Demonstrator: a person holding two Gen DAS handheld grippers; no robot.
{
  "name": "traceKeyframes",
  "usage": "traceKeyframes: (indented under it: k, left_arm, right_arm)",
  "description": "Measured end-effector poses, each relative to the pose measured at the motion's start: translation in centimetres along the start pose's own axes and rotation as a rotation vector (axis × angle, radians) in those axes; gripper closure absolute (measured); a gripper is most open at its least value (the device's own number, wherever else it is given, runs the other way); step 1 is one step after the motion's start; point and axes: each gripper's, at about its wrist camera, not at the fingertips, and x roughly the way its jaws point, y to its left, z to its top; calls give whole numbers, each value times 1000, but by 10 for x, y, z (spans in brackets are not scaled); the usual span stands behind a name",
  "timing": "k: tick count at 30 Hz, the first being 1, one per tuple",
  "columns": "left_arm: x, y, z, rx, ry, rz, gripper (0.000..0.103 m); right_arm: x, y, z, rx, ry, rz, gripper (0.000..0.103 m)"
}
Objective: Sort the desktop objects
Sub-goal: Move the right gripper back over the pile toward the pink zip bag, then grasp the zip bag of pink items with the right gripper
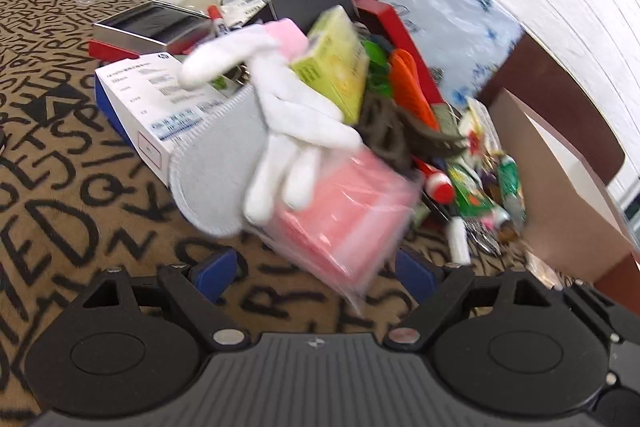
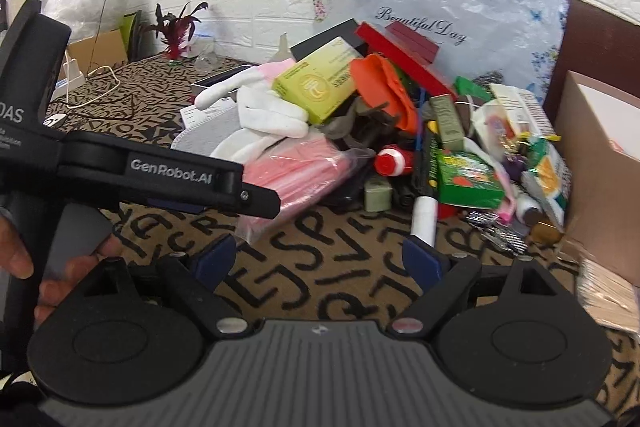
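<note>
1. Pink, crinkled plastic comes first: a clear bag of pink sheets (image 1: 340,215) lies at the near edge of the pile on the letter-print tablecloth (image 1: 80,195), just ahead of the left gripper (image 1: 316,269), whose blue pads stand apart with nothing between them.
2. The right gripper (image 2: 318,261) is likewise spread and empty, aimed at bare cloth in front of the pile.
3. Handling guess: the bag looks light, soft and slippery; its loose near corner is probably the best hold (a squeeze mid-pack may slide off).
4. A white glove (image 1: 296,107) drapes over the bag and would likely drag along.
5. Further in, a yellow-green carton (image 1: 336,63) leans on the heap.
6. Only the left view shows the white HP box (image 1: 160,99) clearly.
7. Only the right view shows the left tool's side and the "Beautiful Day" bag (image 2: 440,11) behind.
</note>
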Motion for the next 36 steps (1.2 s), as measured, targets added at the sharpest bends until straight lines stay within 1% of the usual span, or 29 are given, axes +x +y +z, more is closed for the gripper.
traceKeyframes:
  k: [3,6,8,10,12,13,14,15,16,17,18,19,20,21,22,24,27,30,34,36]
  left_arm:
    - [5,7,7,-5,-18,20,17]
    - [12,16,14,-21,-43,29,17]
    - [17,23,19,-43,-45,35,18]
    - [22,28,23,-68,-40,22,18]
    - [25,29,26,-63,-45,14,21]
    - [27,29,28,-63,-46,6,23]
    - [29,29,29,-66,-42,-6,28]
    - [29,30,30,-72,-34,-21,36]
    - [29,30,30,-73,-30,-40,40]
    - [27,28,29,-60,-30,-52,48]
    - [25,26,28,-45,-30,-62,52]
    - [23,21,25,-28,-29,-55,52]
    - [21,18,23,-17,-26,-53,52]
    - [19,15,22,-11,-21,-58,52]
    - [18,15,20,-16,-10,-69,52]
    - [15,13,15,-36,14,-99,53]
    - [8,5,6,-16,34,-122,54]
    - [-1,-5,-4,-6,62,-152,54]
    - [-8,-17,-17,36,116,-214,54]
    - [-8,-15,-16,23,130,-221,50]
  right_arm:
    - [17,6,5,-16,20,30,17]
    - [34,10,9,-29,41,57,22]
    - [44,12,12,-25,51,74,23]
    - [53,11,15,-8,60,93,34]
    - [62,11,18,23,62,106,38]
    - [66,10,19,40,64,109,44]
    - [70,8,19,60,73,114,50]
    - [73,6,19,85,83,130,61]
    - [73,5,18,105,87,146,71]
    - [71,6,17,101,88,147,74]
    - [67,8,16,78,88,144,80]
    - [63,10,14,54,88,141,86]
    - [58,12,13,33,84,138,89]
    - [51,13,12,17,79,134,96]
    - [45,13,10,9,74,129,98]
    - [35,4,7,26,64,120,99]
    - [25,-12,3,66,63,107,99]
    - [10,-18,-3,55,52,90,99]
    - [-12,-25,-15,42,70,59,99]
    - [-19,-30,-21,37,89,64,97]
